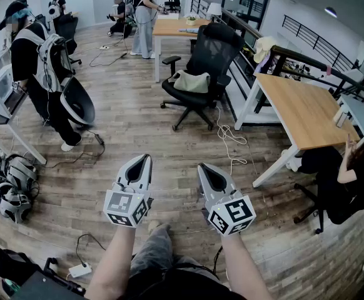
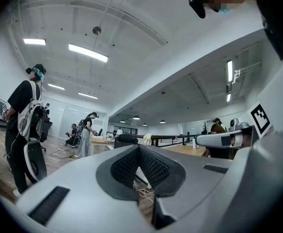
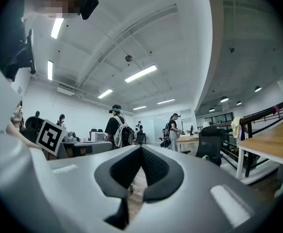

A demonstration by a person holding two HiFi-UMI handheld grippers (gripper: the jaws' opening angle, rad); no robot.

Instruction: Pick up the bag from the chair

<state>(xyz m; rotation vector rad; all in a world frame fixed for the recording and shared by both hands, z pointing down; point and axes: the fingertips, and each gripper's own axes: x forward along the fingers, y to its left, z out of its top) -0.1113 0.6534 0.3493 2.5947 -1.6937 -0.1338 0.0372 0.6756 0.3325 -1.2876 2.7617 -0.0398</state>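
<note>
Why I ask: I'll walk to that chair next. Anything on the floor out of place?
Yes: a loose white cable lies in tangled loops on the floor beside the black chair holding the bag, toward the desk. It could snag a foot. Nothing looks spilled or broken.

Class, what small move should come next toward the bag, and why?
Probably advance the left gripper and right gripper toward the chair: the bag lies on its seat, well beyond them, and both are shut and empty.
</note>
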